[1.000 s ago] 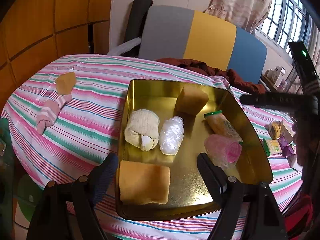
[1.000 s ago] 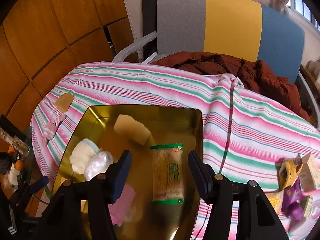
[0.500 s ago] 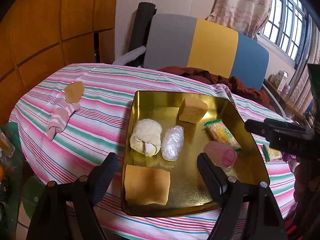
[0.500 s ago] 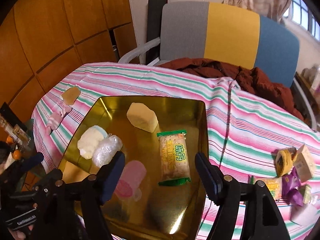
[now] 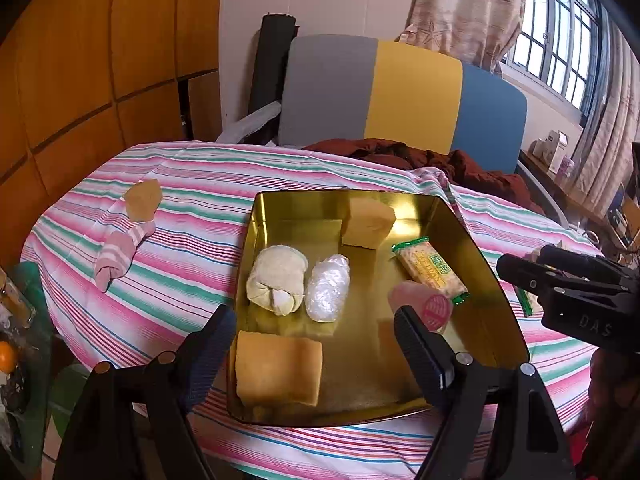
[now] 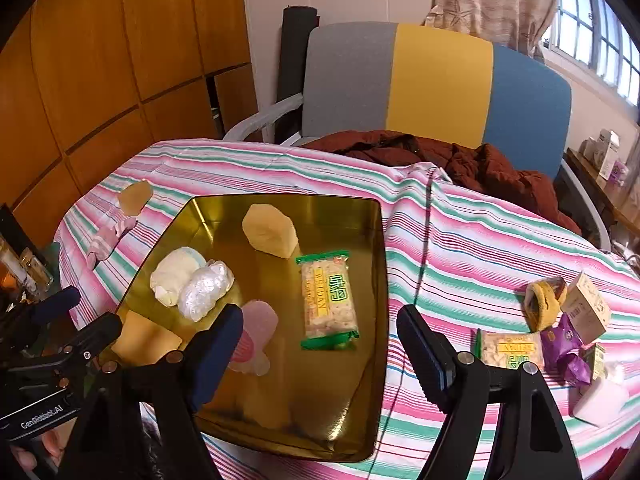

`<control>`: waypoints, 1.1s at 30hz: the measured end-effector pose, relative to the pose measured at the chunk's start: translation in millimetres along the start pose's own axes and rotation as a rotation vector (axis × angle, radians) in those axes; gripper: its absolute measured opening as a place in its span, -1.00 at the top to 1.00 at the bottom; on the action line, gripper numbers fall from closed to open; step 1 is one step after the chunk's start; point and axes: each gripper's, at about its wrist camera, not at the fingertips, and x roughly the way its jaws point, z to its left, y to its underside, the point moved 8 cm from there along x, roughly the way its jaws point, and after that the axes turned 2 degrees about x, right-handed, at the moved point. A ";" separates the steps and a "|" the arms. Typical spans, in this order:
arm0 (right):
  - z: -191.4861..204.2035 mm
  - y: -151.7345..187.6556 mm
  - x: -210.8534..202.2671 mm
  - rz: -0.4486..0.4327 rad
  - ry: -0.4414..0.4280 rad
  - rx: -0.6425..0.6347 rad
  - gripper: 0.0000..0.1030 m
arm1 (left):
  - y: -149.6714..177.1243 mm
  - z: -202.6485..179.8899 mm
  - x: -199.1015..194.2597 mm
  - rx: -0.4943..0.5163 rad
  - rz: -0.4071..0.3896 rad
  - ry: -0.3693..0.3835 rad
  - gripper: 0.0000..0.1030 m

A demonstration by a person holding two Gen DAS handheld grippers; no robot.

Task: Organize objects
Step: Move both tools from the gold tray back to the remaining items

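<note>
On the striped surface (image 6: 460, 236), a gold tray (image 6: 382, 280) holds a green-edged snack packet (image 6: 329, 300), a pink cup (image 6: 256, 336) on its side, and folded cloths. Right claw (image 6: 320, 344): jaws apart, having just been opening, nothing between them, above the tray's near right part. Left claw (image 5: 310, 344): jaws apart over a folded yellow cloth (image 5: 278, 372). More snacks (image 6: 560, 332) lie right of the tray.

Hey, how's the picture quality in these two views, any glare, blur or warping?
Left wrist view: sharp, strong fisheye bending at the edges, bright window blown out at upper right. Right wrist view: the gold tray mirrors its contents, with a bright glint near its front corner; dark vignette in the corners.
</note>
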 end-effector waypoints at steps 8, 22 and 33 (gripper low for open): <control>-9.6 5.9 -6.5 -0.021 0.025 0.008 -0.62 | -1.5 -13.9 -2.7 0.005 -0.002 0.073 -0.60; -43.4 17.6 -13.2 -0.029 0.049 0.079 -0.72 | -13.3 -46.6 -8.5 0.062 -0.019 0.169 -0.59; -118.8 39.0 -19.7 0.003 0.123 0.201 -0.74 | -21.9 -124.3 -13.2 0.292 -0.024 0.279 -0.59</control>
